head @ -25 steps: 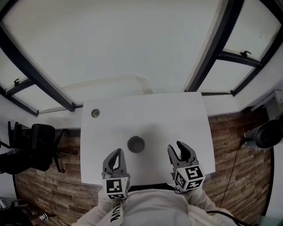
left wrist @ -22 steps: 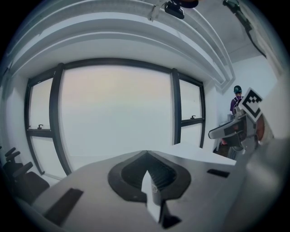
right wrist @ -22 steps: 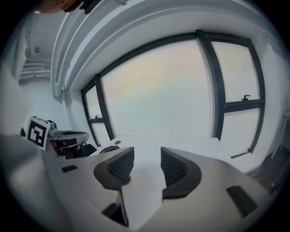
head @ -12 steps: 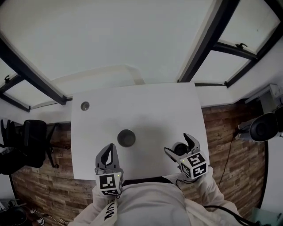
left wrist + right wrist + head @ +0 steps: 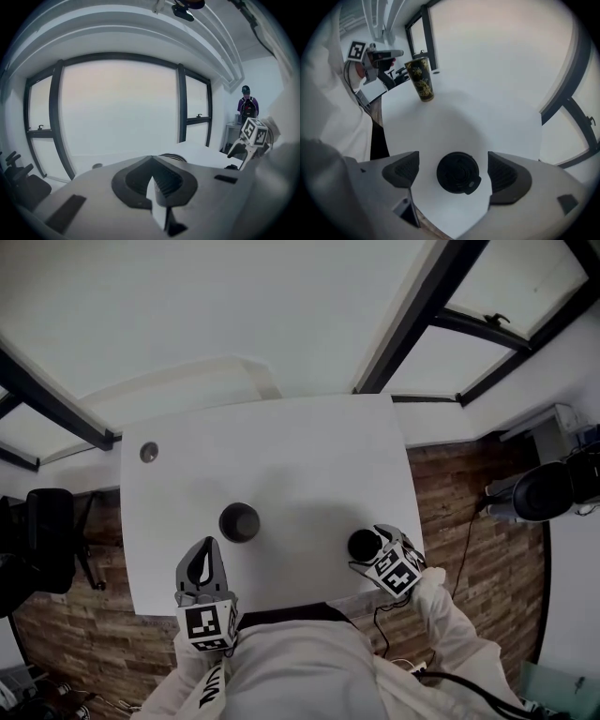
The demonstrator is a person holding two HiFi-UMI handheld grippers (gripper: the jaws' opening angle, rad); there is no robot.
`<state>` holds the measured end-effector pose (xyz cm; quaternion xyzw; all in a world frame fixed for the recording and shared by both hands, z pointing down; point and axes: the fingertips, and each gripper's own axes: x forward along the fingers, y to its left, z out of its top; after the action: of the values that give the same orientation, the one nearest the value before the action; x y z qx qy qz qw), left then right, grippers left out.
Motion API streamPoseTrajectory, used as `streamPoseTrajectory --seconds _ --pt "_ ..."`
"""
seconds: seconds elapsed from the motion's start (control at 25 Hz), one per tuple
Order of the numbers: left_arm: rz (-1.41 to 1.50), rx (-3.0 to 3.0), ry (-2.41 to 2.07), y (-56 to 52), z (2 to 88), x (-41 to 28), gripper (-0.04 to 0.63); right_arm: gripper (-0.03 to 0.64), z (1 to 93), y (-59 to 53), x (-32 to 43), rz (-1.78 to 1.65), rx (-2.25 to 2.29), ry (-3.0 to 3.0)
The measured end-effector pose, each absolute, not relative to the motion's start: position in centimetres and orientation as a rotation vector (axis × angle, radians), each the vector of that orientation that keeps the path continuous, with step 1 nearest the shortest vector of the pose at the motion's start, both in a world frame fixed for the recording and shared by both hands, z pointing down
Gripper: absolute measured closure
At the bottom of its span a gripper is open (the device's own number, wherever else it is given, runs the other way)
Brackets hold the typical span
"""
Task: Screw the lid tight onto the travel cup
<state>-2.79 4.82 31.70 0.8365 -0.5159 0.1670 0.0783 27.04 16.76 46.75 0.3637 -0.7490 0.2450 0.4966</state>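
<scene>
R gripper (image 5: 453,172) is pointing steeply down at the table (image 5: 309,456) near its front-right edge. Its jaws have just been opening & are now standing wide apart, w/ the black lid (image 5: 458,172) lying flat btwn the pads, touching neither. L gripper (image 5: 203,549) is hovering over the front-left edge w/ jaws closed together on nothing, & the travel cup (image 5: 239,521), dark w/ gold pattern, is standing upright mid-table just beyond it, well apart from the lid.
</scene>
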Motion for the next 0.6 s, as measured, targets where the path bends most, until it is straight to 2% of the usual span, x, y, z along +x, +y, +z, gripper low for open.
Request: streamPoseTrajectory --seconds 0.6 --pt "0.529 2.45 -1.601 5.9 32.3 -3.2 0.589 0.181 51.9 18.1 28.6 0.52 0.557 -1.702"
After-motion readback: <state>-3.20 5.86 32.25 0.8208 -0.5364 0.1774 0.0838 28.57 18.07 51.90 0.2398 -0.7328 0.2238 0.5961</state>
